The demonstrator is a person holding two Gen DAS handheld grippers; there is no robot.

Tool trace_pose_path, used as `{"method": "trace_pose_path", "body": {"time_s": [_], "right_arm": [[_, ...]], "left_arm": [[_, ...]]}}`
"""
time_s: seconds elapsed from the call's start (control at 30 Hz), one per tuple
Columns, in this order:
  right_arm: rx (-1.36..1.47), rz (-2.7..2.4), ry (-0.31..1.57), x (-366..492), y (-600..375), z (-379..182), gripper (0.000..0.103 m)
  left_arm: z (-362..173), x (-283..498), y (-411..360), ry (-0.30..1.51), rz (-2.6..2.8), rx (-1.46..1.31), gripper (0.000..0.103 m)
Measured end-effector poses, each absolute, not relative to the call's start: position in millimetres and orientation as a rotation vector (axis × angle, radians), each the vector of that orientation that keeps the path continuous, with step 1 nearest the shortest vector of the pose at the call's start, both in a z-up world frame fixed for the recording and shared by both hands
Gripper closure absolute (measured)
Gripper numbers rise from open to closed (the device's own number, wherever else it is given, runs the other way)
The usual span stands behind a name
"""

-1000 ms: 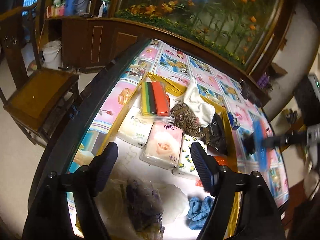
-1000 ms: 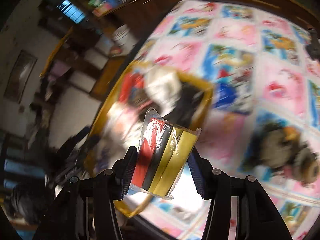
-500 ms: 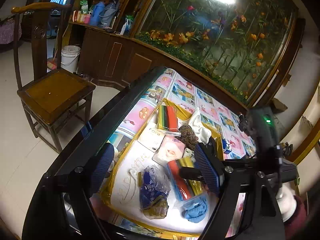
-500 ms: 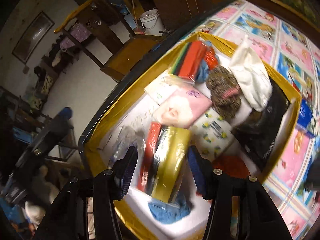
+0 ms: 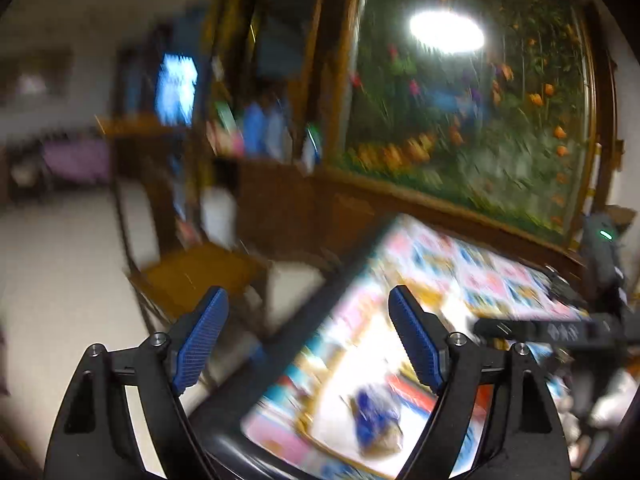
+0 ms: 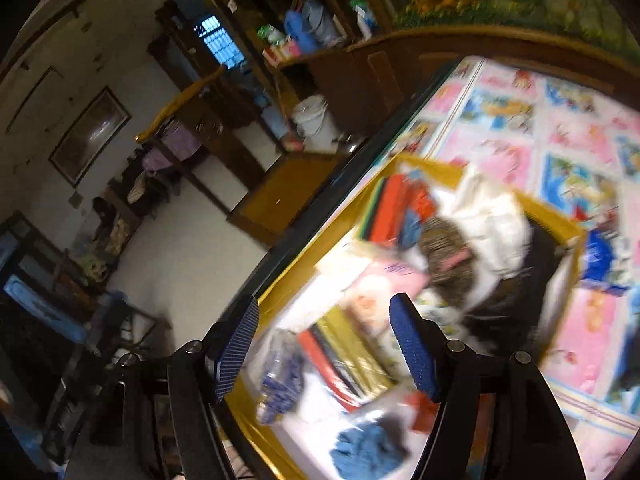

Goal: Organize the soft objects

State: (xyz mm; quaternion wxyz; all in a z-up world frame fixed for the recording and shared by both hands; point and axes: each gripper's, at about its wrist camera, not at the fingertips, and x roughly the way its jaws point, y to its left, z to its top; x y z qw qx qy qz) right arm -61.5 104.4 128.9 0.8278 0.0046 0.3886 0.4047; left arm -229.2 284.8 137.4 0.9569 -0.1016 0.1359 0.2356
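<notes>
Wooden chair (image 6: 280, 196), white bucket (image 6: 314, 118), framed picture (image 6: 90, 134).

Left tool (image 5: 308, 336) and right tool (image 6: 324, 344), black frames, blue ribbed pads, silver screws

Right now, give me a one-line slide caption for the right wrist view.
Right gripper opening, nothing between its pads, above the striped pack lying in the gold-edged tray.
</notes>
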Motion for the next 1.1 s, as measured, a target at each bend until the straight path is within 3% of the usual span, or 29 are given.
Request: {"method": "trace_pose_path", "body": {"time_s": [0.03,0.07,0.1,0.13,0.2,0.33,0.5,0.87,1.1], "right_arm": [[-0.013,0.812,0.754,-75.0,91.9,135.6,0.033],[-0.04,0.751,0.664,-91.6,79.5,141.7,0.026],[-0.07,0.682,0.568,-110.0,68.4,145.5,0.017],[-0.089,0.623,0.48,-128.4,58.4,147.4,0.0],[-0.105,0.554,0.371,-160.1,47.3,140.1,0.0],[-0.23,0.582,0.412,-194.0,68.6,108.9,0.0],[-0.367,0.592,0.327,-229.5,84.4,84.3,0.0],[-0.203,0.565,0.469,-195.9,17.6,91.7,0.0],[-0.195,0.554,0.514,-192.3,11.2,91.8,0.0]], "left_arm": [[143.2,-236.7,278.5,0.229,0.479,-0.193,0.005],[148.0,-243.5,272.4,0.188,0.46,-0.194,0.0],[150.0,-249.2,266.7,0.151,0.425,-0.205,0.0],[148.7,-249.9,263.4,0.15,0.385,-0.22,0.0],[144.5,-239.5,260.9,0.21,0.321,-0.225,0.0],[138.2,-233.8,247.6,0.237,0.39,-0.156,0.0],[144.0,-236.1,232.1,0.238,0.415,-0.105,0.0],[123.7,-196.0,178.0,0.459,0.41,0.012,0.0],[113.9,-191.5,169.2,0.504,0.461,0.034,0.0]]}}
